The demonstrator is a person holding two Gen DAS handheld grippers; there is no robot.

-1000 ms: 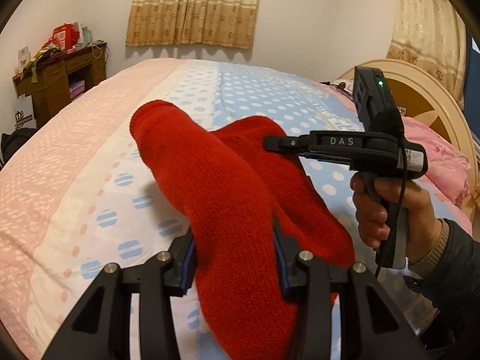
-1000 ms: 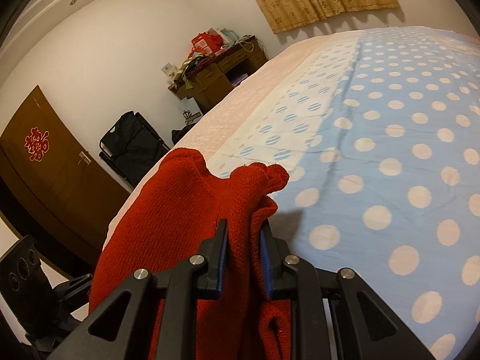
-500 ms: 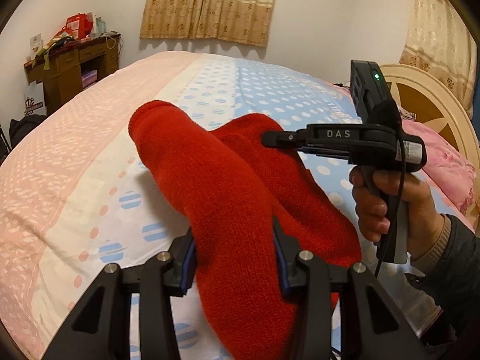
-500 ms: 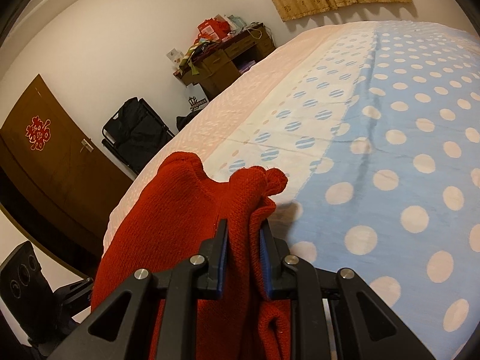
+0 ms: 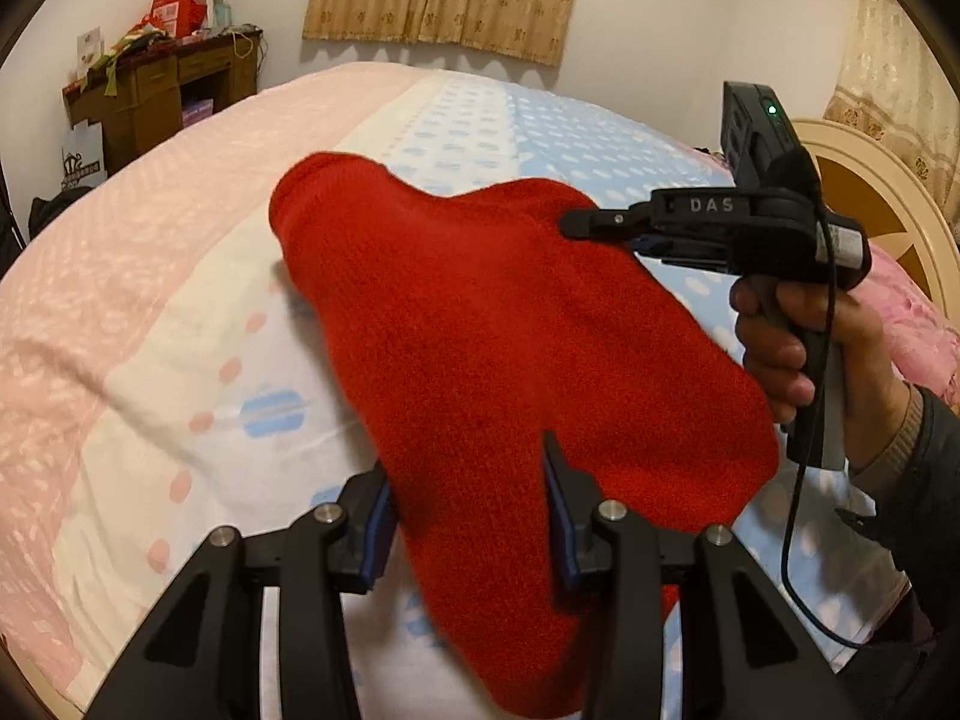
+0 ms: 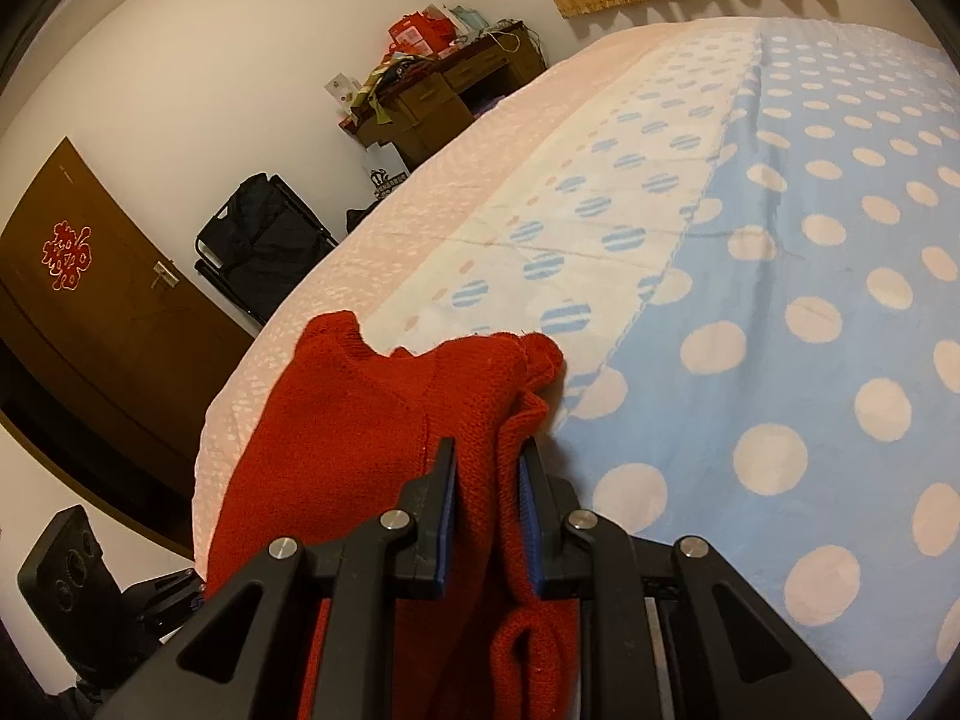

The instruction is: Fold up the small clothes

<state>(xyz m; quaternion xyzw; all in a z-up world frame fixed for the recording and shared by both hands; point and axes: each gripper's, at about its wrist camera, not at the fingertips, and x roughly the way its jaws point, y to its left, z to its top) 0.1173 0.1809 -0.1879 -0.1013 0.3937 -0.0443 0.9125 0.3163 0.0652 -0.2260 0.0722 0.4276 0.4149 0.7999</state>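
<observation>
One red knit garment (image 5: 510, 324), two tools (image 5: 468, 480) (image 6: 487, 468) gripping it

I see a red garment (image 5: 492, 324) of coarse matt knit, matt black plastic grippers (image 5: 468, 516) with shiny metal screws, a printed cotton bedspread (image 6: 780, 252), and a brown wooden desk (image 5: 162, 96).

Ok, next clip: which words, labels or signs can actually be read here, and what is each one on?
"DAS": raised letters on the right claw's black body.
Red double-happiness sign "囍" on the brown door.
White bag beside the desk: dark logo, too blurred to read.
Red boxes on the desk: print too small.
</observation>
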